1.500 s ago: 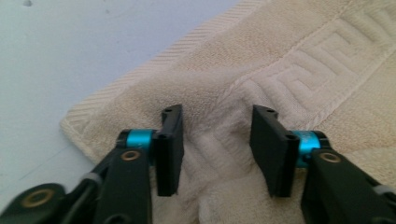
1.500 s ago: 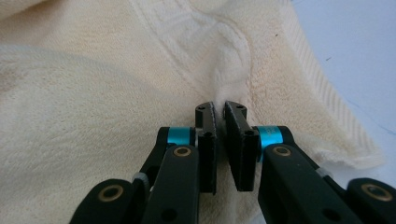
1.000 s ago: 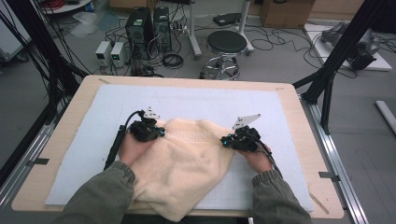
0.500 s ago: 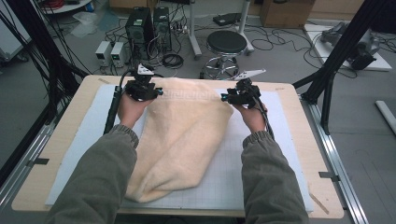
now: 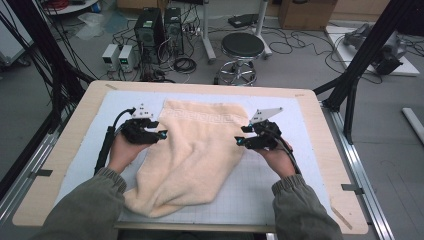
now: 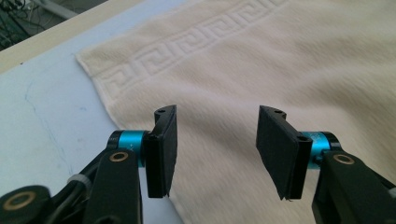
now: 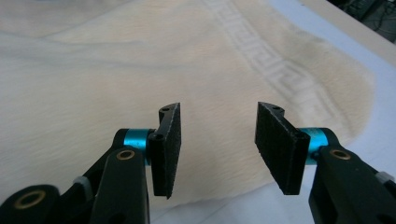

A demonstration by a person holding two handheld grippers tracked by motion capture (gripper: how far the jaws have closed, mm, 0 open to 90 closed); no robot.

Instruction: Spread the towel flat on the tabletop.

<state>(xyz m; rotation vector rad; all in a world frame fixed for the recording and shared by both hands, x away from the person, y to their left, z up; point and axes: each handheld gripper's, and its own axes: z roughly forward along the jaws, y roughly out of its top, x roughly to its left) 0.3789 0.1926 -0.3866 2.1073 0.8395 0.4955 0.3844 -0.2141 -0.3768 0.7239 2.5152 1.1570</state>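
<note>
Towel [image 5: 192, 155] lies on the table [image 5: 320, 125], long axis running from the far patterned hem toward the person. Left hand-held gripper [image 5: 161, 134] and right hand-held gripper [image 5: 239, 142] flank its far end. Both have just been opening, jaws spread, nothing between them. No legible writing.

We see even, soft room light with faint shadows; beyond each claw [image 6: 212, 154] the towel [image 6: 280, 70] looks slightly blurred, perhaps from motion.
</note>
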